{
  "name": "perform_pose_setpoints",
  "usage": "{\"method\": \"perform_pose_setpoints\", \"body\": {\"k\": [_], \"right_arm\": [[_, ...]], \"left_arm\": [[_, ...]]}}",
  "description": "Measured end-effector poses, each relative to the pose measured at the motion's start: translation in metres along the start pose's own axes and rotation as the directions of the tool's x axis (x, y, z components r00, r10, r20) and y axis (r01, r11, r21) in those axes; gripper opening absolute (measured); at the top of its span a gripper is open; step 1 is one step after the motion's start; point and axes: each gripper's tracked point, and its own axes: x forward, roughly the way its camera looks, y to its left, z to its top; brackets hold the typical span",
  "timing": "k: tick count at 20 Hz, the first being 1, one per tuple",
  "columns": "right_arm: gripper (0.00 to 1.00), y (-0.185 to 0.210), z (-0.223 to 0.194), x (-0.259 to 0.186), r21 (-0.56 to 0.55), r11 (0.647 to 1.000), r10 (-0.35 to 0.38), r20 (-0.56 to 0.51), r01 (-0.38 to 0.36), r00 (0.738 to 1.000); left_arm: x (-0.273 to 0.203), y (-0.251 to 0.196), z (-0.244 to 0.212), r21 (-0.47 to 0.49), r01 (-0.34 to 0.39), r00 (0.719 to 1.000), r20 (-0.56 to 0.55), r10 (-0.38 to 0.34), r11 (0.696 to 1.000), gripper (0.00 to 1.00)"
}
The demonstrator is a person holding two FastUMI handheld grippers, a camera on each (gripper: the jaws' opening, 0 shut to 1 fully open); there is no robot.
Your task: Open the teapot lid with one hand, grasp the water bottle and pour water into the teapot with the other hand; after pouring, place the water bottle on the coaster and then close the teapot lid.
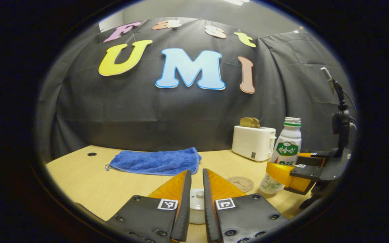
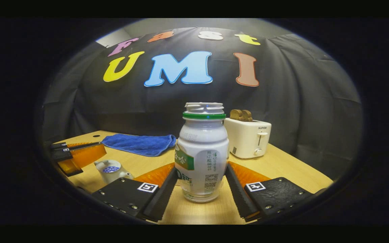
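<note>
Teapot (image 2: 111, 171) sits on table (image 2: 282, 168) near front-left edge, lid (image 1: 197, 199) on. Left tool (image 1: 197, 175) over it, fingers nearly together either side of lid knob; contact can't tell. Water bottle (image 2: 203, 152) upright, uncapped, between right tool (image 2: 201, 175) fingers, which flank it w/ slight gaps, not clamped. Coaster (image 1: 240, 184) just beside bottle. Blue towel (image 1: 155, 161) and toaster (image 2: 248, 137) w/ bread near back edge; mid-table open betw. them.

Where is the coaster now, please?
In the left gripper view, the coaster lies flat on the table, just left of the bottle and in front of the toaster.
</note>
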Motion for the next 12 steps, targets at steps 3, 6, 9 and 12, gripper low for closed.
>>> {"method": "perform_pose_setpoints", "body": {"k": [3,6,9,12], "right_arm": [[0.80,-0.001,0.014,0.015,-0.012,1.000,0.000,0.001,0.000,1.000],[0.79,0.005,0.020,0.032,-0.041,0.999,0.009,-0.005,-0.009,1.000],[0.80,0.020,0.015,0.048,-0.017,0.999,0.042,-0.030,-0.043,0.999],[0.79,0.032,0.003,0.063,-0.003,0.998,0.064,-0.067,-0.064,0.996]], "left_arm": [[-0.003,0.004,0.007,-0.007,-0.008,1.000,0.022,0.008,1.000,0.31],[-0.006,0.009,0.013,-0.034,-0.012,0.999,0.034,0.013,0.999,0.31],[-0.008,0.017,0.017,-0.054,-0.026,0.999,0.043,0.028,0.998,0.31],[-0.011,0.024,0.021,-0.076,-0.035,0.998,0.050,0.039,0.996,0.31]]}}
